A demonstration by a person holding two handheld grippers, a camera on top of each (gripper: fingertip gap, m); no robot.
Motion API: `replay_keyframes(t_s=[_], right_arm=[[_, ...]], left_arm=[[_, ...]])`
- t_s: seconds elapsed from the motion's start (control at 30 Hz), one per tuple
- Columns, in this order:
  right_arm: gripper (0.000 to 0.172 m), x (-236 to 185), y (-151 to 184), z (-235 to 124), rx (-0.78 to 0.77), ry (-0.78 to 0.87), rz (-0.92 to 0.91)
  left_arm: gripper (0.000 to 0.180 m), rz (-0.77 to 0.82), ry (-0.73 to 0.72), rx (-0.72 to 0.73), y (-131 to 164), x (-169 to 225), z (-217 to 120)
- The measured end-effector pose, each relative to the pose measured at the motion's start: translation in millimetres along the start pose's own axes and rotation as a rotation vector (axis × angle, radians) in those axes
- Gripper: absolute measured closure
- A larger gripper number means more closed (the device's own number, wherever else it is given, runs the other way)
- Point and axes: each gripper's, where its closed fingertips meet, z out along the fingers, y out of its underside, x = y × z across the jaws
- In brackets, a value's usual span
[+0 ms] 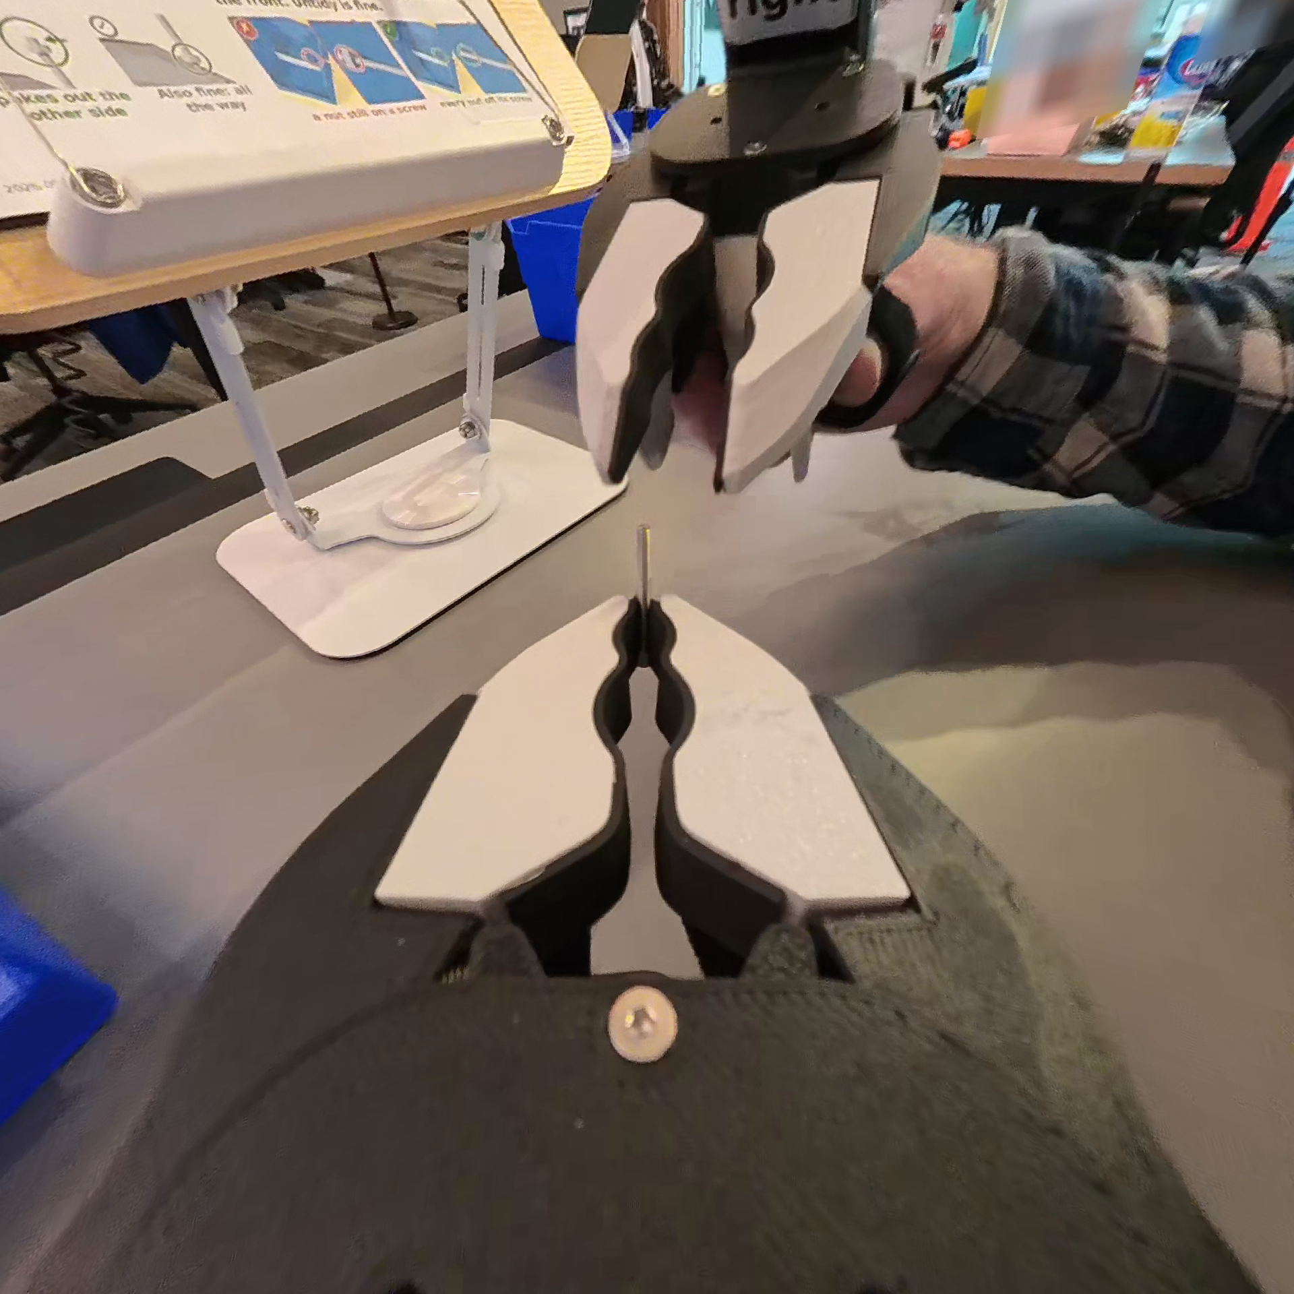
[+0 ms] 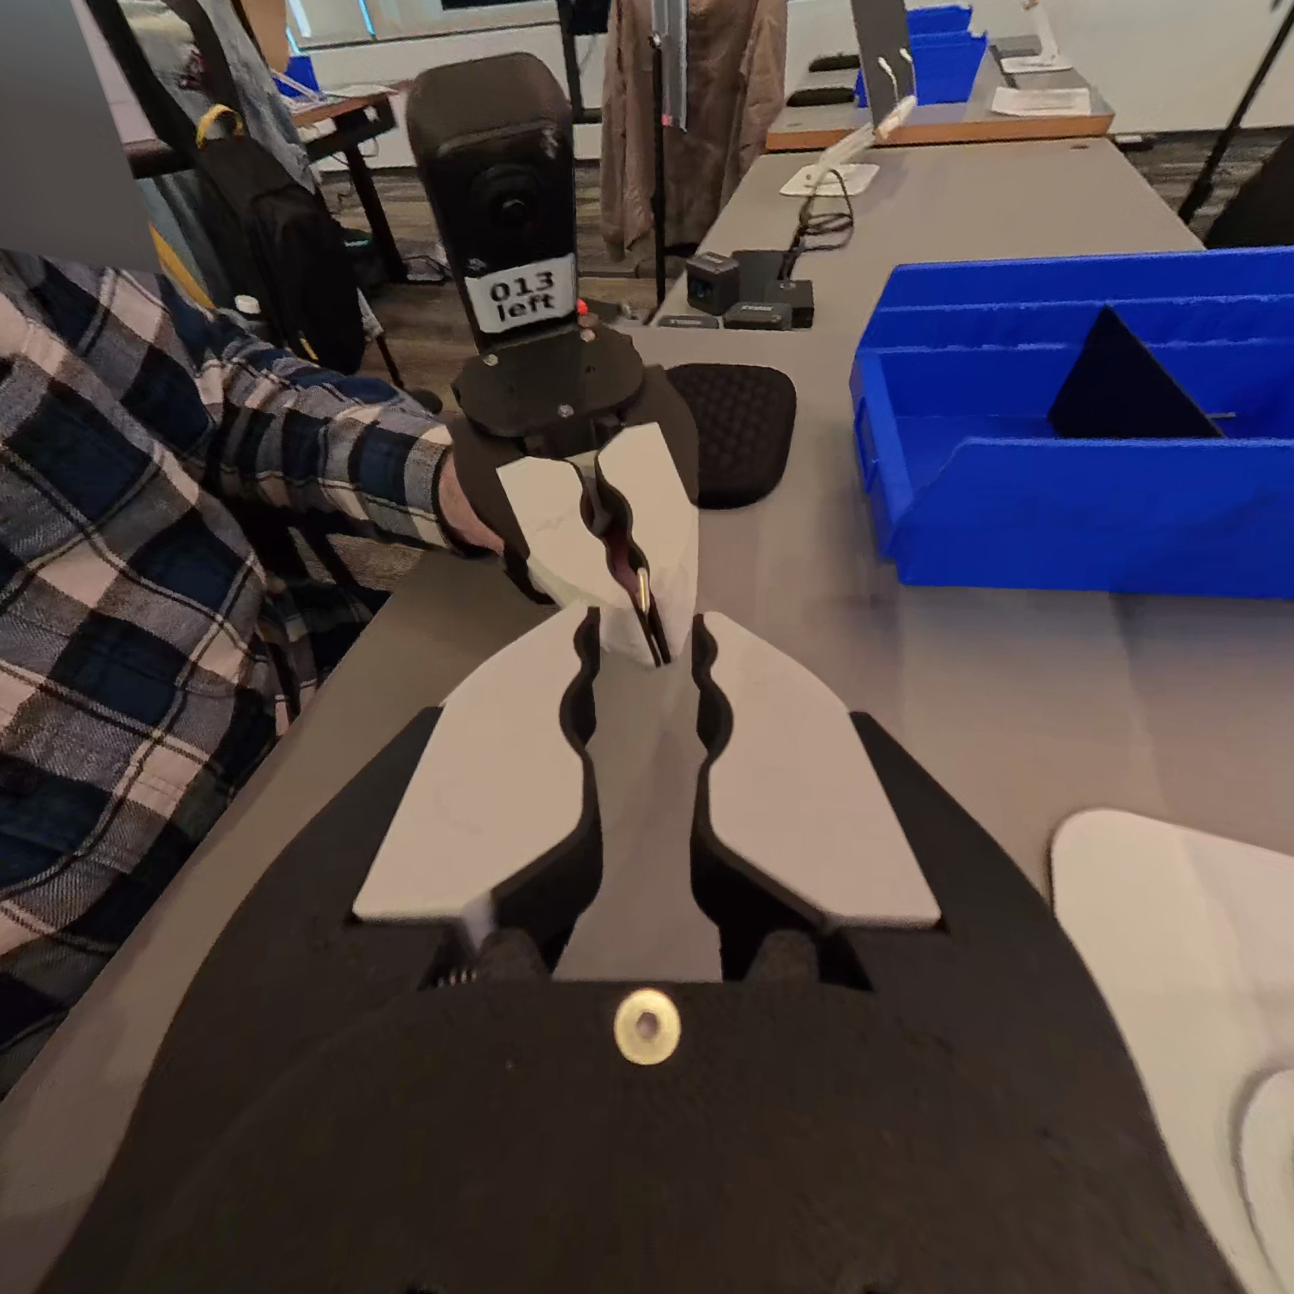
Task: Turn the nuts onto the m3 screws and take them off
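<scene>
The left gripper (image 1: 643, 603), at the frame's centre in its own view, is pressed together on a thin metal rod (image 1: 642, 560) that stands past its tips, pointing at the right gripper (image 1: 665, 483) just above, whose fingers are spread and bare. The right wrist view adds the rod's other end (image 2: 642, 587), apparently poking back between the left pads. A hand (image 1: 910, 336) in a plaid sleeve (image 1: 1120, 392) reaches in from the right edge. A white stand (image 1: 392, 560) sits at left; a blue bin (image 2: 1085, 504) shows only at that view's upper right.
</scene>
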Motion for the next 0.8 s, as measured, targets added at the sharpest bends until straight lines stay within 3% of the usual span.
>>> replay_keyframes(t_s=[0.2,0.37,0.8], right_arm=[[0.149,12.1,42.5,-19.4,-0.241,0.15,-0.022],[0.151,13.1,91.1,-22.5,-0.48,0.172,-0.026],[0.153,32.6,95.6,59.4,-0.529,0.129,-0.06]], left_arm=[[0.179,0.058,-0.055,-0.064,14.0,-9.1,-2.2],[0.179,0.085,-0.099,-0.103,23.7,-18.8,-7.4],[0.179,0.072,-0.232,-0.129,34.6,-56.2,-40.1]])
